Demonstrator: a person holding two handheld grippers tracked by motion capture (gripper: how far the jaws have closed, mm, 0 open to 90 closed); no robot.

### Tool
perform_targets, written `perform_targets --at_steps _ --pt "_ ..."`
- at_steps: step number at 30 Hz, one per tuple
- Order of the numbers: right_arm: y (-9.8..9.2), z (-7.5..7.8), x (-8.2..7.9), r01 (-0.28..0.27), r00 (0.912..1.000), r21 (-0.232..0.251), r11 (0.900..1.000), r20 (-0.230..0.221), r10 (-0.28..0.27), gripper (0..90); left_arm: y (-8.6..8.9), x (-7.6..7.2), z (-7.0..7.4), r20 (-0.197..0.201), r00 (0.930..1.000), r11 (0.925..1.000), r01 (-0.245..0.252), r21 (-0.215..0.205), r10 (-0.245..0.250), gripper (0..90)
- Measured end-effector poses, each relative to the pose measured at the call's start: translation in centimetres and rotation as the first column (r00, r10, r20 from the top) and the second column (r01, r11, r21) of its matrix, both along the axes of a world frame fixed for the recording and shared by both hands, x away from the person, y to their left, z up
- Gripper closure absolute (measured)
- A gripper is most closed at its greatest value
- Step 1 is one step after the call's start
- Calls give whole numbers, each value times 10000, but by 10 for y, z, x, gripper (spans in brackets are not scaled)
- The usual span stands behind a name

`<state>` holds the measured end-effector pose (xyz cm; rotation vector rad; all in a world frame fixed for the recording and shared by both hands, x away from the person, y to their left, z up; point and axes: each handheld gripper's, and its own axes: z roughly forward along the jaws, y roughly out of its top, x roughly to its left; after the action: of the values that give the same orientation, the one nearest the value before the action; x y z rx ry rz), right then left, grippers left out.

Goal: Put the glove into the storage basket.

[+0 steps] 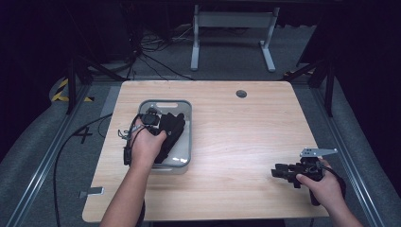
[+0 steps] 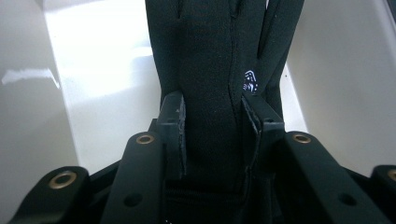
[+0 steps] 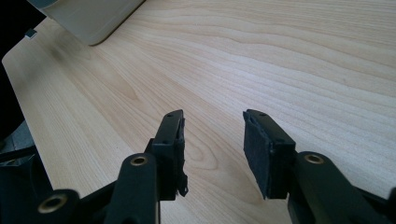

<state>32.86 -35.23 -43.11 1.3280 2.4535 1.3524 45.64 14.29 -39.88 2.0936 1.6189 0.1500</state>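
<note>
Gloves like this one are floppy business, so I'm treating the black glove [image 2: 205, 70] as light, soft and happy to fold or slide rather than keep any shape. It's lying in the grey plastic tub [image 1: 185, 105] on the left part of the bench [image 1: 246, 137], with the glove's digits running away from the camera in the left gripper view and a small white logo showing near one edge.

My left gripper [image 2: 212, 128] is reaching down into the tub, and its fingers [image 2: 172, 126] are pinching the glove across the palm, one pad on each side of the fabric. The material looks like smooth neoprene, so I'm guessing the pads are getting decent friction, but a grab on one thin layer could slip. The palm or cuff is where I'd take it: the thickest bunch, with the digits dangling free below on the lift. Nothing fragile here, so squeezing firmly is fine.

My right gripper [image 3: 212, 140] is sitting low over bare wood near the bench's right edge, fingers spread with nothing between them.
</note>
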Motion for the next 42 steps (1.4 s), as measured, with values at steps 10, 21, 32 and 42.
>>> perform_targets --at_steps 10,21,32,42 --pt "4 0 6 -159 9999 74 9998 58 158 586 -1 -1 4 495 9988 9995 83 -289 -69 401" --pt "6 1 11 -210 9997 48 9998 99 210 571 -9 -29 40 1830 9776 9881 1228 -924 -1044 398" --pt "4 -2 12 -140 9998 -54 9999 157 141 560 -33 -80 60 2809 9110 9279 3485 -1323 -3020 406" --pt "3 -3 9 -119 9992 -214 9997 372 127 537 -59 -120 52 3327 8363 8380 5119 -1889 -4358 403"
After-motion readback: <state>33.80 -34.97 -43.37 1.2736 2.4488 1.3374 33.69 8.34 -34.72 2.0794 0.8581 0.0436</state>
